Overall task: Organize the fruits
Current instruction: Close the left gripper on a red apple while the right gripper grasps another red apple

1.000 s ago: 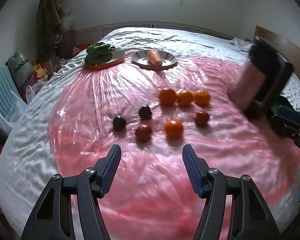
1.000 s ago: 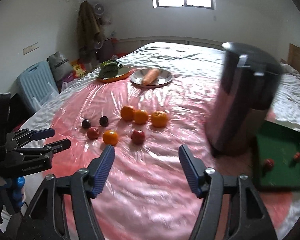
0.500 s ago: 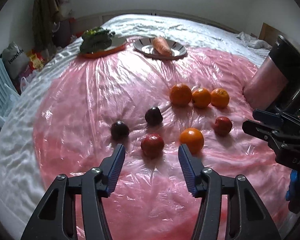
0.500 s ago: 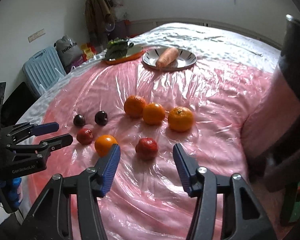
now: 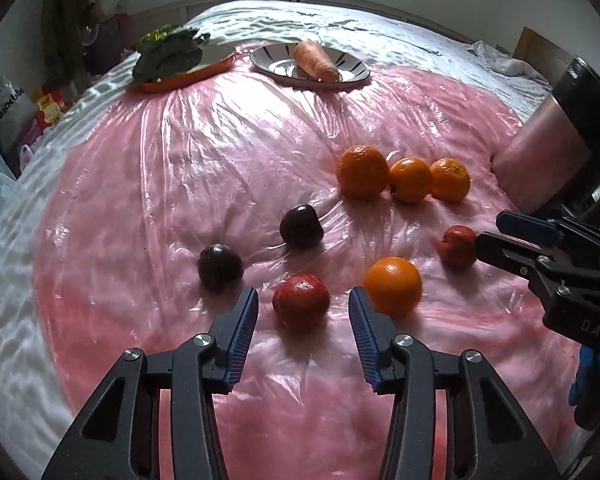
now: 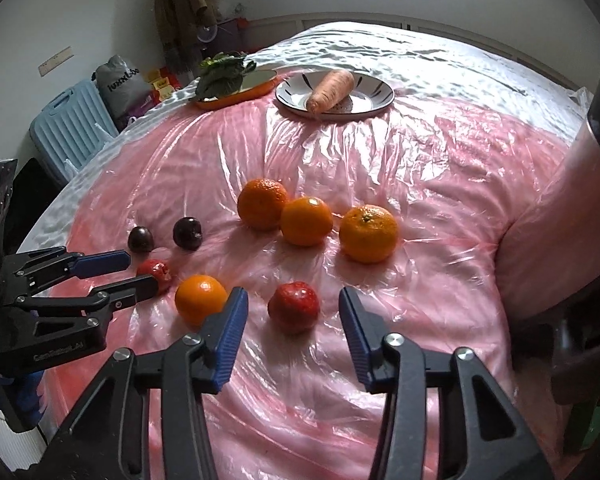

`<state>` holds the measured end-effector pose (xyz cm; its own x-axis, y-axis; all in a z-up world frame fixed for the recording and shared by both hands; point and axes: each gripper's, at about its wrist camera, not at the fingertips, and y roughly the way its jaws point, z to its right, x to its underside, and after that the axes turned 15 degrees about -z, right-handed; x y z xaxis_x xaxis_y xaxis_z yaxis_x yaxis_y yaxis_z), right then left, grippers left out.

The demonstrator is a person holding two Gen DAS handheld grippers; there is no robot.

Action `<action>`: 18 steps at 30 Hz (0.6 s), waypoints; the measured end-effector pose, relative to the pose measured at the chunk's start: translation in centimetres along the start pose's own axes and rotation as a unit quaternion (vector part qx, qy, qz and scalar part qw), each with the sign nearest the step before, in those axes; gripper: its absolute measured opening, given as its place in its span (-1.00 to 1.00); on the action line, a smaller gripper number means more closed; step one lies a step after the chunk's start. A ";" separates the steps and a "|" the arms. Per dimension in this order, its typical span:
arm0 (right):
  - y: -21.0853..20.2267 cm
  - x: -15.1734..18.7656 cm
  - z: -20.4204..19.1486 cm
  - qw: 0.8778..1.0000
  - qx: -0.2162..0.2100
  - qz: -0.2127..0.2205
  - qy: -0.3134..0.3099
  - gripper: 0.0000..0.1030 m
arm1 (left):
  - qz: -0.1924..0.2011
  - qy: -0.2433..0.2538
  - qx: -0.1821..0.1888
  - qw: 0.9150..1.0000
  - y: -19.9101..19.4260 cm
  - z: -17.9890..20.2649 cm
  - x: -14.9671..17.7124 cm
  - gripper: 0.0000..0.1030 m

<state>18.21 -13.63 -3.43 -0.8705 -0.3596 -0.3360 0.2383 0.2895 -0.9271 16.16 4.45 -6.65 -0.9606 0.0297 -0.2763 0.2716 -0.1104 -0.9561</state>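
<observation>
Pink plastic sheet [image 5: 220, 152] covers the bed, fruit scattered on it. Left gripper [image 5: 303, 312] fingers have just been closing; still apart, flanking a red fruit [image 5: 300, 302] without touching. Right gripper [image 6: 291, 313] fingers likewise closing, apart, a second red fruit [image 6: 294, 306] just ahead between them, untouched. Lone orange [image 5: 393, 286] lies between the two red fruits. Three oranges [image 6: 306, 221] in a row farther back; two dark plums [image 5: 300, 227] to the left. Carrot [image 6: 331, 90] on a plate.
</observation>
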 end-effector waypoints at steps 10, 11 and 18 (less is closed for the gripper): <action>2.2 -0.9 0.2 1.000 -0.007 -0.026 0.009 0.22 | -0.022 -0.001 0.013 1.000 1.6 -0.6 -0.4 -0.39; 2.3 -0.9 0.2 1.000 -0.007 -0.028 0.011 0.21 | -0.023 0.000 0.014 1.000 1.7 -0.5 -0.4 -0.41; 3.5 -0.9 0.1 0.999 -0.006 -0.044 0.009 -0.03 | -0.026 0.004 0.014 1.000 2.1 -0.6 -0.5 -0.43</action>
<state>19.82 -12.37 -6.37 -0.8951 -0.3686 -0.2507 0.1559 0.2681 -0.9507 17.20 4.84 -8.60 -0.9729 0.0436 -0.2270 0.2192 -0.1365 -0.9661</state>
